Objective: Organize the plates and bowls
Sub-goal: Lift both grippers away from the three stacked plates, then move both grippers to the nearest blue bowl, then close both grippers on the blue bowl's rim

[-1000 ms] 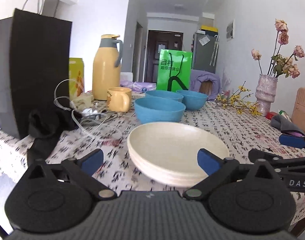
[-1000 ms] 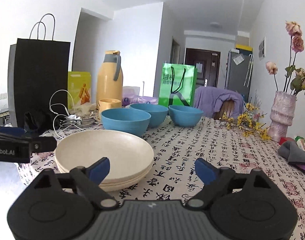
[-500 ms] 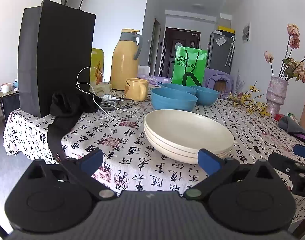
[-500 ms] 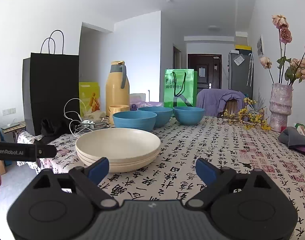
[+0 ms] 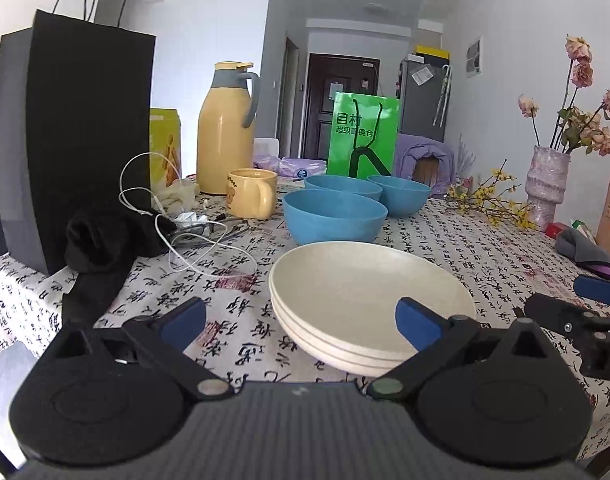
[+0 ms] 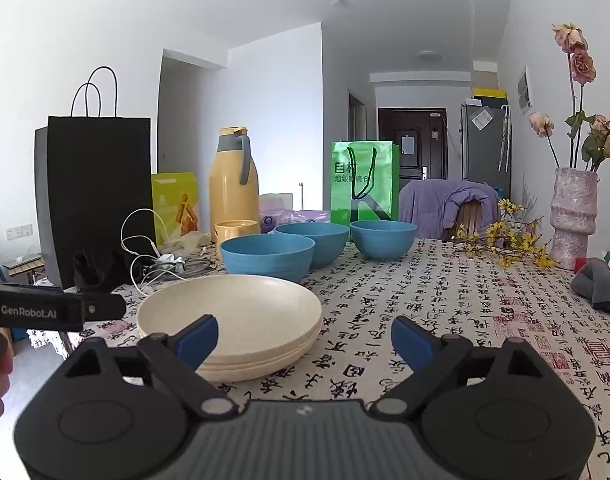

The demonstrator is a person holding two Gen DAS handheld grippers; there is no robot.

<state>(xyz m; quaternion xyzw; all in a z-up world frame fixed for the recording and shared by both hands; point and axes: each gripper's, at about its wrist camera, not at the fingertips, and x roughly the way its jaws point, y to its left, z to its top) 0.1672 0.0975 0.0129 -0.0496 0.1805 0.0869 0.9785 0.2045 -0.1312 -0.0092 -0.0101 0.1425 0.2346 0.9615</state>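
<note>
A stack of cream plates (image 5: 369,300) (image 6: 233,320) sits near the table's front edge. Three blue bowls stand behind it: the nearest (image 5: 333,216) (image 6: 267,254), one behind it (image 5: 343,186) (image 6: 313,236) and one to the right (image 5: 399,196) (image 6: 382,238). My left gripper (image 5: 301,320) is open and empty, just in front of the plates. My right gripper (image 6: 303,340) is open and empty, to the right of the plates; it also shows in the left wrist view (image 5: 585,308).
A black paper bag (image 5: 73,140), black cloth (image 5: 101,240), white cable (image 5: 193,248), yellow mug (image 5: 253,194) and yellow thermos (image 5: 225,136) crowd the left. A green bag (image 5: 361,136) stands behind the bowls. A vase with flowers (image 6: 573,216) and a grey cloth (image 6: 597,284) lie right.
Both grippers pulled back and rose a little, then the left one came closer to the plates again. Both stay open. Plates and bowls have not moved.
</note>
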